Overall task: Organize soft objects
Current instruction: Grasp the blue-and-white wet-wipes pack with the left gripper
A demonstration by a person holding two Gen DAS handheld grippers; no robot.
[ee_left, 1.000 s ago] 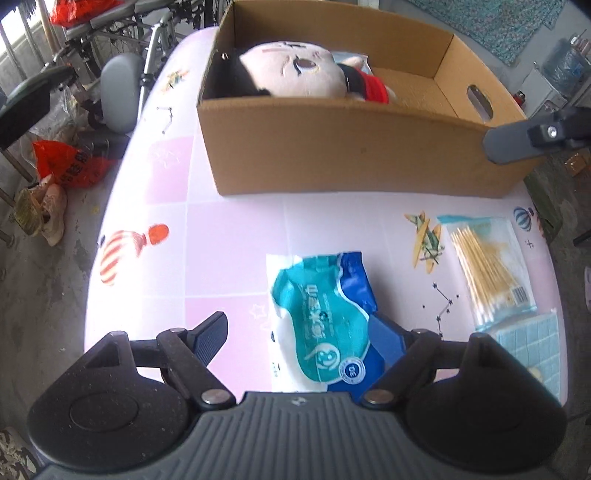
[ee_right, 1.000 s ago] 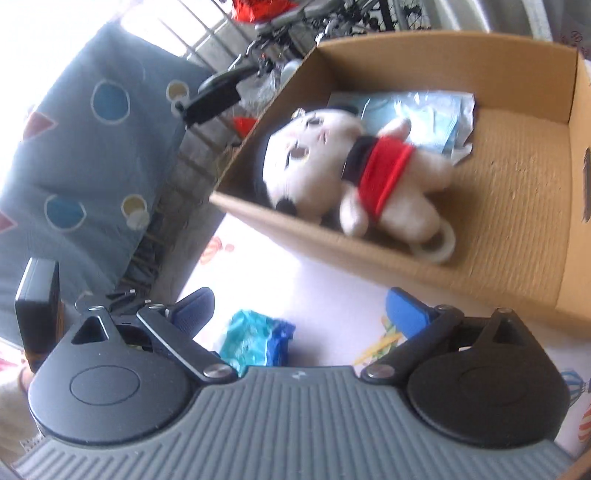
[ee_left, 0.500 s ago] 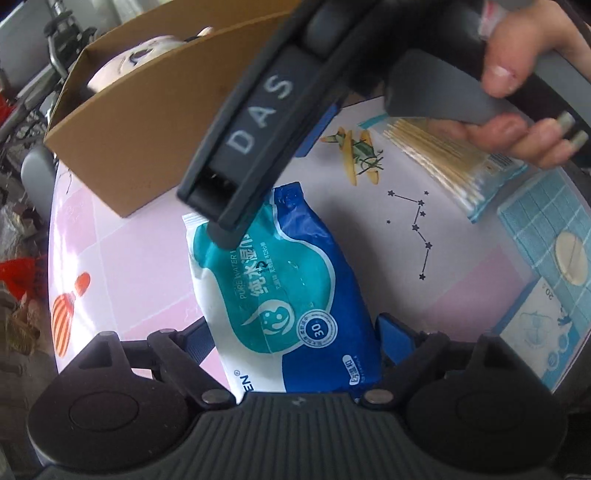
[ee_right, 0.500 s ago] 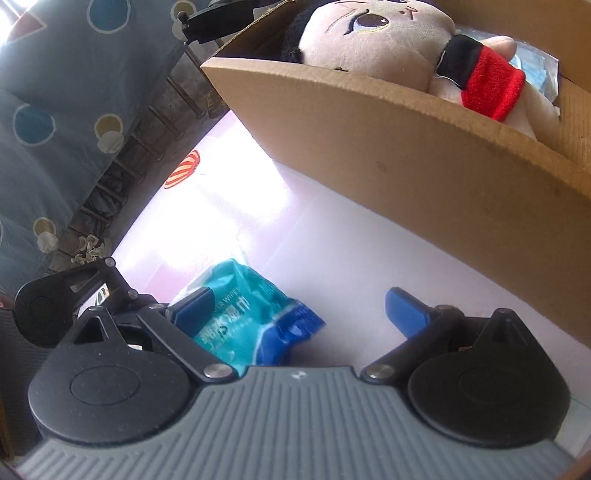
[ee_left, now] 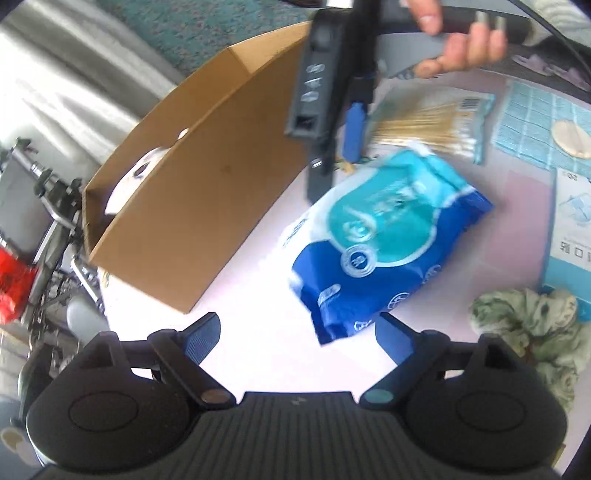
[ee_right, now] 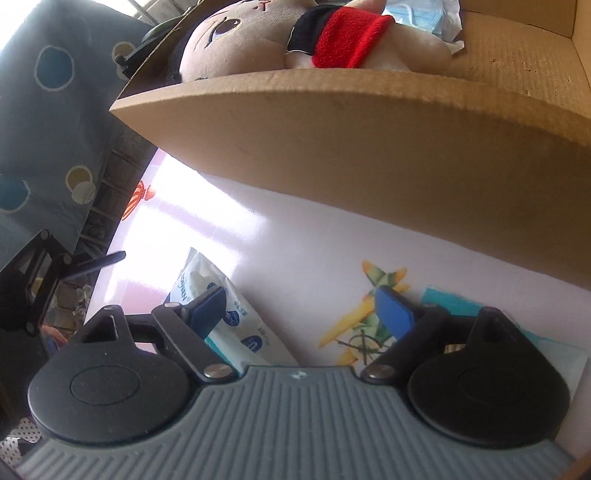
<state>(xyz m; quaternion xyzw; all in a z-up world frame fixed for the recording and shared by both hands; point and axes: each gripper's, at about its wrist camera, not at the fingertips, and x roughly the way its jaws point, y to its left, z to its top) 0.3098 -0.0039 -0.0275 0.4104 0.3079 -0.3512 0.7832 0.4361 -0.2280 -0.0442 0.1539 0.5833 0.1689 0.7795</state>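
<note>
A blue and teal pack of wipes lies flat on the pink table beside the cardboard box. My left gripper hovers over the pack's near corner, jaws opening, pads off it. From above, my right gripper, held by a hand, reaches down at the pack's far end. In the right wrist view that gripper is low over the table, jaws closing, with the pack's white end by its left finger and not pressed. A plush doll with a red scarf lies in the box.
A bag of cotton swabs, a blue tiled cloth, a light blue carton and a crumpled green cloth sit on the table's right side. A blue mask pack lies in the box. Metal frames and a red bag stand beyond the table's left edge.
My left gripper has rolled and sunk toward the pack, which now lies slanted in its view. The right gripper has come down from over the box to the table at the pack's far end.
</note>
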